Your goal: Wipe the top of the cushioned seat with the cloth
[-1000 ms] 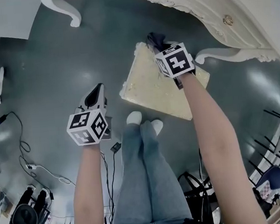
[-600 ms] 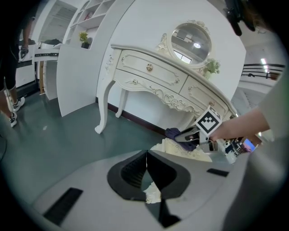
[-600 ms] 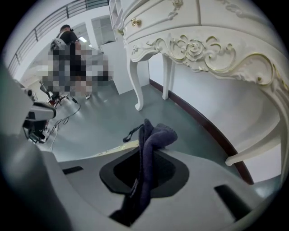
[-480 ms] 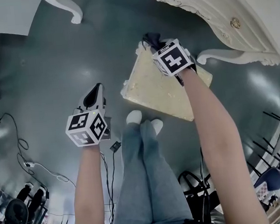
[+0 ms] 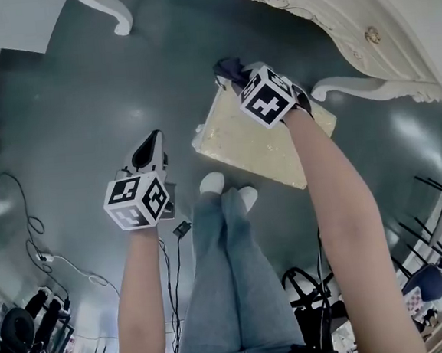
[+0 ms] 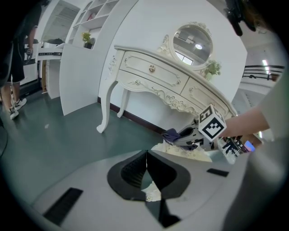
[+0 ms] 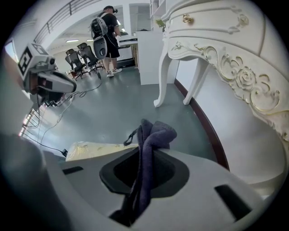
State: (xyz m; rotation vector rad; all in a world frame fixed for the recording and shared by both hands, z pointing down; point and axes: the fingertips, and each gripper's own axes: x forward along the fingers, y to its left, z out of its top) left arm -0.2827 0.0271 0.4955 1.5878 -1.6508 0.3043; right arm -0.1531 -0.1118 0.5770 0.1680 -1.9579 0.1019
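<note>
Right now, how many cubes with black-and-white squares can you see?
2. One marker cube rides on the left gripper over the floor; the other marker cube rides on the right gripper above the cushioned seat. None seems hidden.

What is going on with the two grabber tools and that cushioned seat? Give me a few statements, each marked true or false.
1. The right gripper is shut on a dark cloth. True.
2. The left gripper holds a cloth as well. False: its jaws are together with nothing between them.
3. The cloth is at a far corner of the cushioned seat, on the side toward the white dressing table. True.
4. The left gripper rests on the seat. False: it is held over the floor, off to the seat's left.
5. The seat's top is dark blue. False: it is cream.
</note>
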